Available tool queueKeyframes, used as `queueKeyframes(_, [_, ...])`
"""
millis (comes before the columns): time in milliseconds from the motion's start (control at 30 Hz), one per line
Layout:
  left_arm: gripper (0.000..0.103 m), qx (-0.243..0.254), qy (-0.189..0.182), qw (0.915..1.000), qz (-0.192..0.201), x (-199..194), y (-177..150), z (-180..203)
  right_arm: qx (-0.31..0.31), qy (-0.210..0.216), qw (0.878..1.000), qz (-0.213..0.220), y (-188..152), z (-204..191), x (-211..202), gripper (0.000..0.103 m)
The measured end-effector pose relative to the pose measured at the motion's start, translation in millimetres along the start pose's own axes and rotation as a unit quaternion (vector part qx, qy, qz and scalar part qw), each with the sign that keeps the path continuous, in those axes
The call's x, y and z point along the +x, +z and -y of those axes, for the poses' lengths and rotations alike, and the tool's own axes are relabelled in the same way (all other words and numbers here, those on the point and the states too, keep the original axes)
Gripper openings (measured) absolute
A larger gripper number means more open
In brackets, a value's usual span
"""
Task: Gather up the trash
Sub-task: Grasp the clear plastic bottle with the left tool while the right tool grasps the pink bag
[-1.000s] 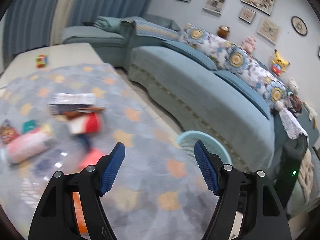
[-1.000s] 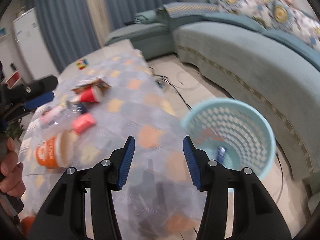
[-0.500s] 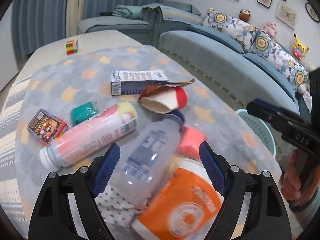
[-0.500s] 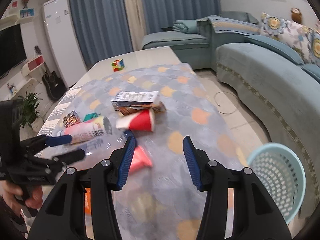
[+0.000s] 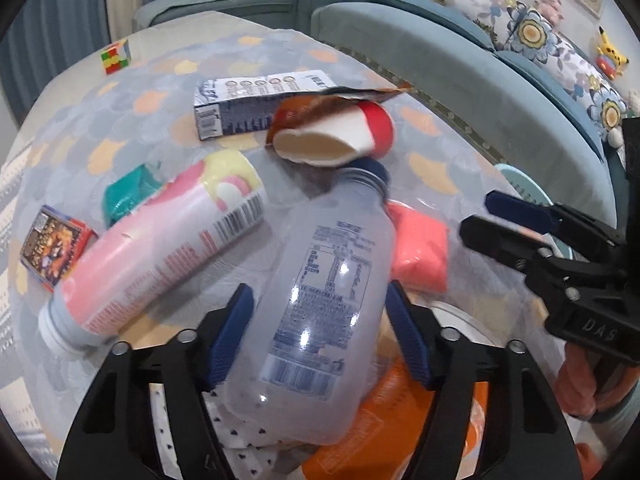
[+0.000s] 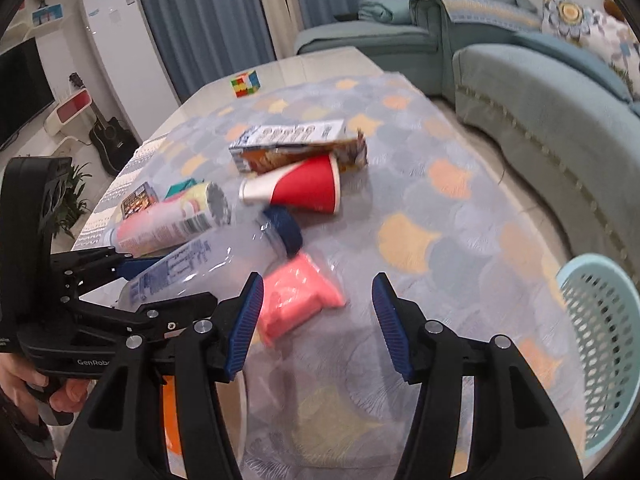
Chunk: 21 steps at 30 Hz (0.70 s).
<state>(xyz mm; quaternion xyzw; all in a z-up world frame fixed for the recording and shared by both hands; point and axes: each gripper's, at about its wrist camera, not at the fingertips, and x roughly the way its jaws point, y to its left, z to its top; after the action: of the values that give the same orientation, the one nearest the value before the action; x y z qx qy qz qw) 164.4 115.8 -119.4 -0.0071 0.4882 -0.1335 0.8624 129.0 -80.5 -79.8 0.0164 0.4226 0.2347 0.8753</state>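
Left wrist view: clear bottle [image 5: 320, 292] lies on its side on the table [image 5: 68, 128], empty as far as can be seen, dark cap on and pointing away toward the sofa [image 5: 460, 92], base toward the camera; its long axis runs between the fingers of the left gripper [image 5: 320, 336]; these jaws have just been closing and both blue pads sit at the bottle's flanks, but whether they press it cannot be told. Pink bottle [image 5: 156, 252] lies beside it on the left, white cap toward the near left edge, base up and to the right; its contents are hidden by the label. Red cup [image 5: 336, 136] lies tipped over, mouth toward the camera, inside bare. Carton [image 5: 256, 104] lies flat behind the cup; its contents cannot be seen. Orange tub [image 5: 380, 432] lies under the clear bottle's base. Pink packet [image 5: 420, 252] lies just right of the bottle.

Right wrist view: right gripper [image 6: 318, 320] stands unclenched, jaws having just been opening, nothing between them but the cloth, the pink packet [image 6: 296, 300] near the left finger; basket [image 6: 600, 352] stands off the table's right edge, its inside out of view.
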Motion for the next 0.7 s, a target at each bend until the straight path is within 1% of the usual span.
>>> queueKeyframes(67, [0.058, -0.013, 0.011, 0.9998, 0.009, -4.7, -5.9, -1.0, 0.001, 0.008, 1.000, -0.006, -1.8, -2.6, 0.7, 0.053])
queueKeyframes(167, [0.056, -0.050, 0.017, 0.9983, 0.025, -17.7, -20.4, -7.8, 0.005, 0.019, 1.000, -0.012, -4.1, -7.0, 0.4, 0.053])
queueKeyframes(233, [0.056, -0.066, 0.022, 0.9970, 0.035, -26.8, -30.3, -12.0, 0.013, 0.031, 0.999, -0.025, -5.3, -9.4, 4.9, 0.053])
queueKeyframes(300, [0.055, -0.082, 0.031, 0.9951, 0.045, -37.1, -43.3, -17.4, 0.019, 0.030, 0.999, -0.037, -6.0, -10.7, 10.2, 0.053])
queueKeyframes(433, [0.055, -0.089, 0.047, 0.9932, 0.058, -51.2, -61.2, -21.1, 0.038, 0.029, 0.996, -0.070, -6.5, -13.3, 27.0, 0.053])
queueKeyframes(500, [0.056, -0.094, 0.055, 0.9919, 0.066, -56.9, -70.3, -23.2, 0.051, 0.036, 0.995, -0.079, -6.0, -12.5, 34.1, 0.053])
queueKeyframes(567, [0.056, -0.107, 0.050, 0.9905, 0.071, -60.5, -77.1, -27.3, 0.059, 0.033, 0.994, -0.080, -3.8, -13.5, 41.6, 0.053])
queueKeyframes(700, [0.056, -0.120, 0.028, 0.9900, 0.068, -60.0, -79.9, -32.4, 0.053, 0.005, 0.996, -0.074, 3.9, -23.0, 51.5, 0.053])
